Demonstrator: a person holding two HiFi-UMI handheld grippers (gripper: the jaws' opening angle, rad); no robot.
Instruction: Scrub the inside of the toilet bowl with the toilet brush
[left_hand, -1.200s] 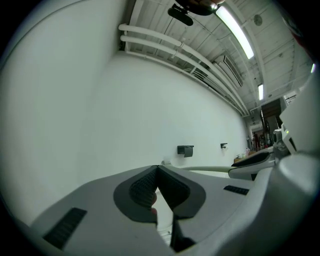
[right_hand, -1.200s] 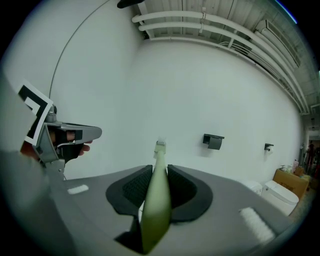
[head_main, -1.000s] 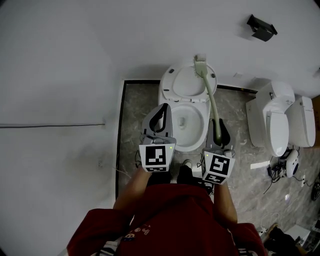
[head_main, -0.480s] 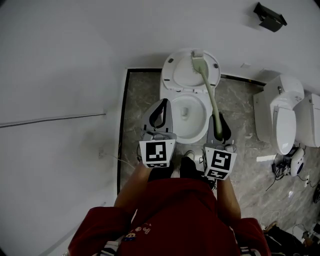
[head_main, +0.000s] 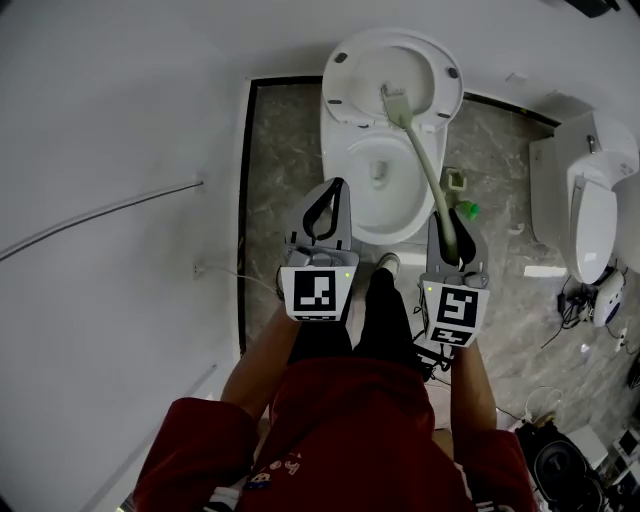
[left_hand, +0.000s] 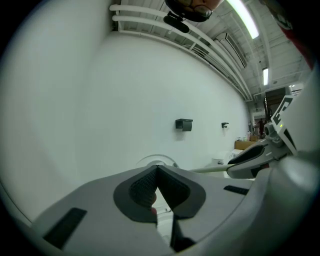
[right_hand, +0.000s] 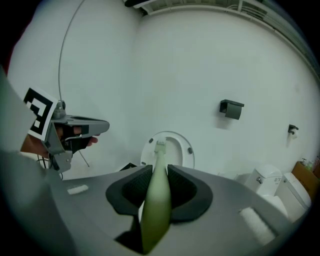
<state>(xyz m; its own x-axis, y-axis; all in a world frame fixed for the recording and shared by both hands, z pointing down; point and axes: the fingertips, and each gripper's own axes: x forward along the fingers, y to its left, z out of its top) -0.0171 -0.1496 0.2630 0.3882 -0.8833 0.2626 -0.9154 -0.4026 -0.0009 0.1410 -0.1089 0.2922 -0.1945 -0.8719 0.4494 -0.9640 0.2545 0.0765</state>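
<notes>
The white toilet (head_main: 352, 205) stands with its lid (head_main: 400, 55) raised, and the bowl lies open below it. My right gripper (head_main: 440, 216) is shut on the pale green handle of the toilet brush (head_main: 425, 160). The brush head (head_main: 392, 100) hangs before the lower part of the lid, above the bowl's back rim. In the right gripper view the handle (right_hand: 156, 200) runs out between the jaws toward the lid (right_hand: 175, 147). My left gripper (head_main: 336, 186) is shut on nothing, held over the bowl's left rim. In the left gripper view its pads (left_hand: 145, 187) meet.
A green brush holder (head_main: 457, 182) sits on the marble floor right of the toilet. A second white toilet (head_main: 595, 215) stands at the far right. A white wall with a thin cable (head_main: 100, 215) runs along the left. A black box (right_hand: 231, 108) hangs on the back wall.
The brush head has come down from the lid's top edge to its lower part. Both grippers have drawn back from the toilet, and the head view has shifted so the toilet sits higher.
</notes>
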